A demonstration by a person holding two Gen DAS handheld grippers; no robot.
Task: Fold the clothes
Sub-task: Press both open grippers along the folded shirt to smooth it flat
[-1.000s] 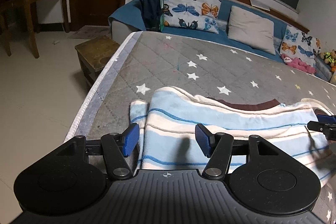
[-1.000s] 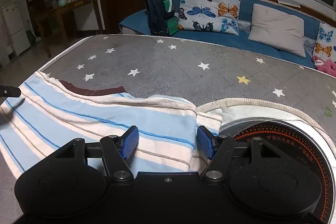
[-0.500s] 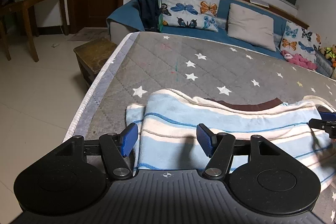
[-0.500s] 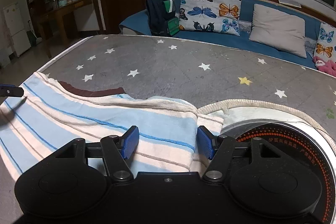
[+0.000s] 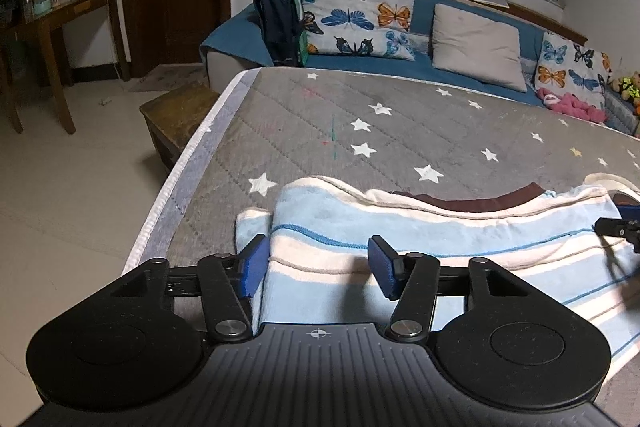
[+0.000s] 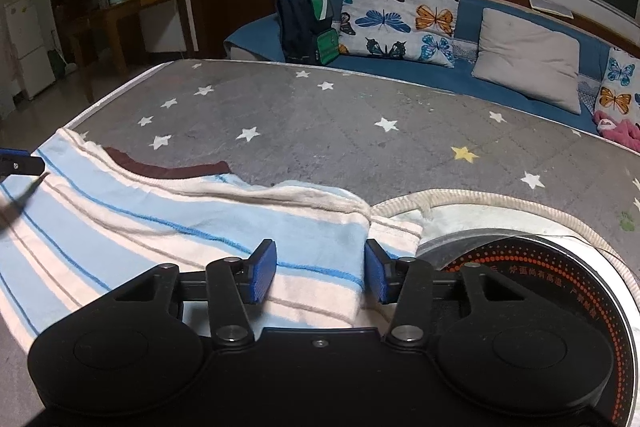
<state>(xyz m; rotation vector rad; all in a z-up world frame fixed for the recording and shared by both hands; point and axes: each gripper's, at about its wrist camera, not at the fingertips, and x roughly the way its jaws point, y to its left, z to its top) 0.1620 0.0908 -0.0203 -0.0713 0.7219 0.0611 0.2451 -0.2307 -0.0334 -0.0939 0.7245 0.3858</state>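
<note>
The left gripper [image 5: 316, 265] hangs low over the near left end of the striped garment [image 5: 420, 247], its 2 blue pads spread wide with nothing between them but cloth lying below. The right gripper [image 6: 320, 273] sits the same way over the garment's right end [image 6: 180, 227], pads apart, gripping nothing. The garment lies folded across the near edge of the grey star-print mattress [image 5: 360, 115], a brown collar band [image 6: 160, 169] showing at its far edge. Just right of the cloth, touching its end, a round cooktop-like disc [image 6: 540, 267] with orange dots rests on a pale rope-edged mat [image 6: 460, 197], crowding the right gripper's right finger. Further left, off the mattress, a low wooden stool [image 5: 176, 113] stands on the tiled floor. Beyond the mattress runs a blue sofa [image 6: 460, 79] with 2 butterfly cushions, a grey pillow [image 6: 528, 57], a dark backpack [image 6: 306, 23] and pink plush [image 5: 572, 107]. A wooden desk [image 5: 60, 23] stands far left by the door.

Compared with 1 second ago, the left view has shifted slightly, showing more floor on the left; both claws remain equally wide, and the garment lies unchanged.
</note>
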